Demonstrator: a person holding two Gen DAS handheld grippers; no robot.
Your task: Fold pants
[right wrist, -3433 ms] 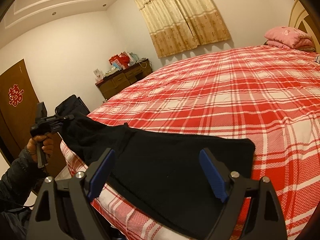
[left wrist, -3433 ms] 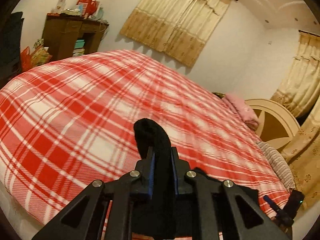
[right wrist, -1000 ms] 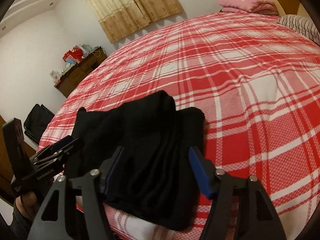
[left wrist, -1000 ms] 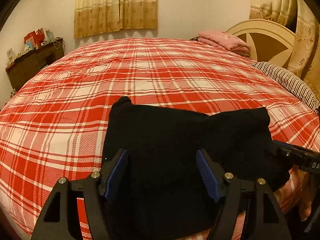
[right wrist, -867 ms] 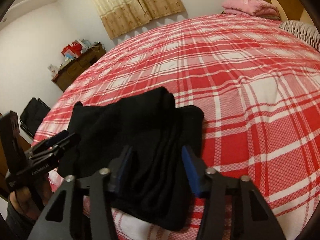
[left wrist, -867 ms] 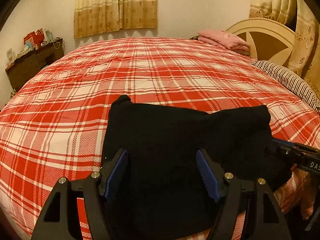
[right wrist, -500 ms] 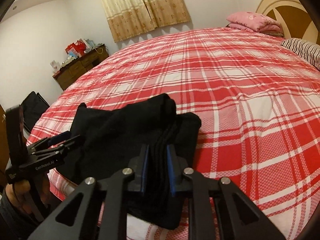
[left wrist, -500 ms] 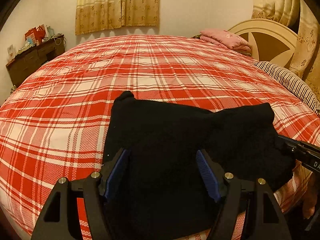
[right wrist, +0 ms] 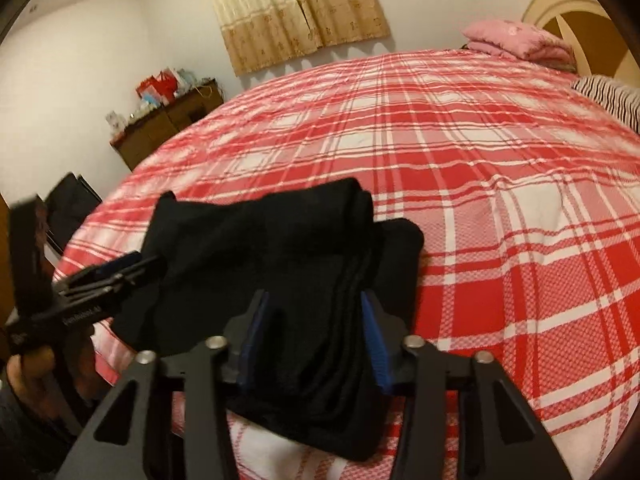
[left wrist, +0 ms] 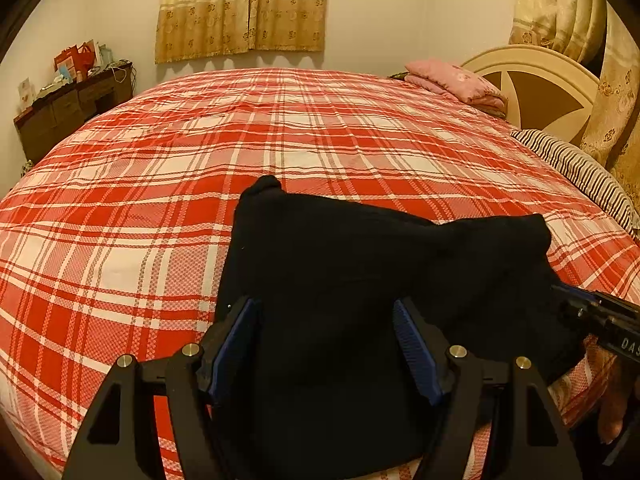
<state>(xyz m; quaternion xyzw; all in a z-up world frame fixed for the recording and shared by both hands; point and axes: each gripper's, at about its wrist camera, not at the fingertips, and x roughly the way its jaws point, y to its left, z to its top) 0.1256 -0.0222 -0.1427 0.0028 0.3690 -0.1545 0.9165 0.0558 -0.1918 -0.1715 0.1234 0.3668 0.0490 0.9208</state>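
The black pants (left wrist: 360, 264) lie folded in a thick stack at the near edge of the red plaid bed (left wrist: 200, 152). My left gripper (left wrist: 326, 344) hovers open over their near left part, with its blue pads (left wrist: 236, 340) wide apart and clear of the cloth. In the right wrist view my right gripper (right wrist: 314, 340) straddles the layered right edge of the pants (right wrist: 280, 248). Its jaws are opening, the cloth is still between them, and the left pad looks clear of it. Each gripper shows in the other's view: the left gripper (right wrist: 132, 264) and the right gripper (left wrist: 580, 304).
A pink folded blanket (left wrist: 456, 80) and a striped pillow (left wrist: 576, 164) lie by the cream headboard (left wrist: 536, 76). A dark wooden dresser (left wrist: 72, 108) with clutter stands at the far left. A hand (right wrist: 32, 364) holds the left gripper's handle off the bed's edge.
The right gripper closed onto the pants' layered right edge, then spread its jaws partly again. The left gripper stayed open and still. Earlier, it held one end of the pants up.
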